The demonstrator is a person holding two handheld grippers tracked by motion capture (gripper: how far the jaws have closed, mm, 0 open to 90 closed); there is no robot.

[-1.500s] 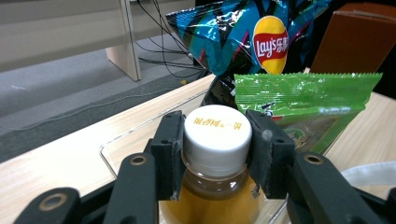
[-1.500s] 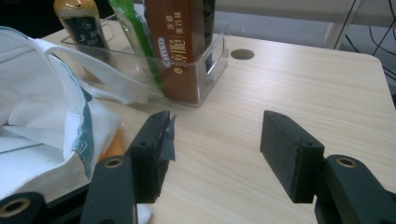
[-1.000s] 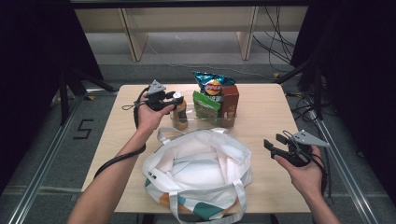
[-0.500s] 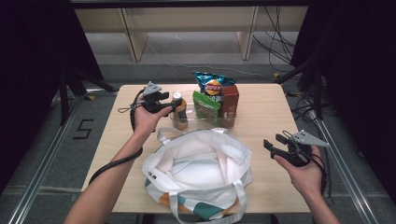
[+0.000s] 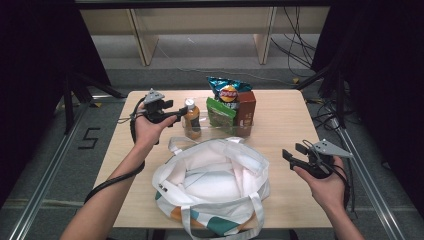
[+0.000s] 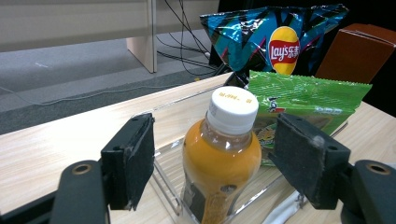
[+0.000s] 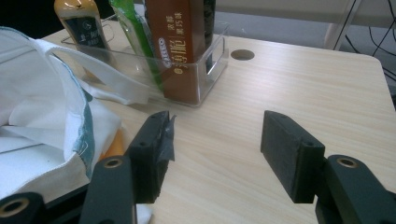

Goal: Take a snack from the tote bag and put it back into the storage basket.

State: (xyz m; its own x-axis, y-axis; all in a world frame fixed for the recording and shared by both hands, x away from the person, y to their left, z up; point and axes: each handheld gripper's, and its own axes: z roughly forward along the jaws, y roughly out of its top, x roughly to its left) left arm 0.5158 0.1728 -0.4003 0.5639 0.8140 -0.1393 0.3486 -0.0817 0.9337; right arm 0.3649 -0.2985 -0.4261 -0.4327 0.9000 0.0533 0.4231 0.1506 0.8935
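Grey carpeted floor, dark curtains at both sides, pale shelving behind. Light wood-grain counter (image 5: 280, 115), rounded corners, one round cable hole near its far edge.

Left gripper (image 5: 172, 114): black, matte, fingers (image 6: 133, 161) faced with rough dark foam, spread apart either side of the bottle (image 6: 220, 158) without touching it. The bottle stands upright at the left end of a clear plastic tray (image 7: 205, 70); orange liquid, white screw cap, dark label low on the body. In the high view the bottle (image 5: 191, 119) sits just beside the left gripper's tips.

Rest of the tray, left to right: green crinkled foil snack packet (image 6: 308, 100), upright brown carton (image 7: 180, 46) with pale lettering, and behind them a glossy blue-black chip bag (image 6: 275, 39) with a red and yellow logo.

Near side: white cloth tote bag (image 5: 215, 185), soft and rumpled, mouth open, teal and orange patches at its lower edge, one strap lying against the tray's front wall. The bag lies between the person's forearms and close in front of the bottle.

Right gripper (image 5: 295, 155): held low over bare counter right of the bag, well apart from the tray, fingers (image 7: 289, 154) wide apart, nothing between them. One pad has tape peeling at its edge.
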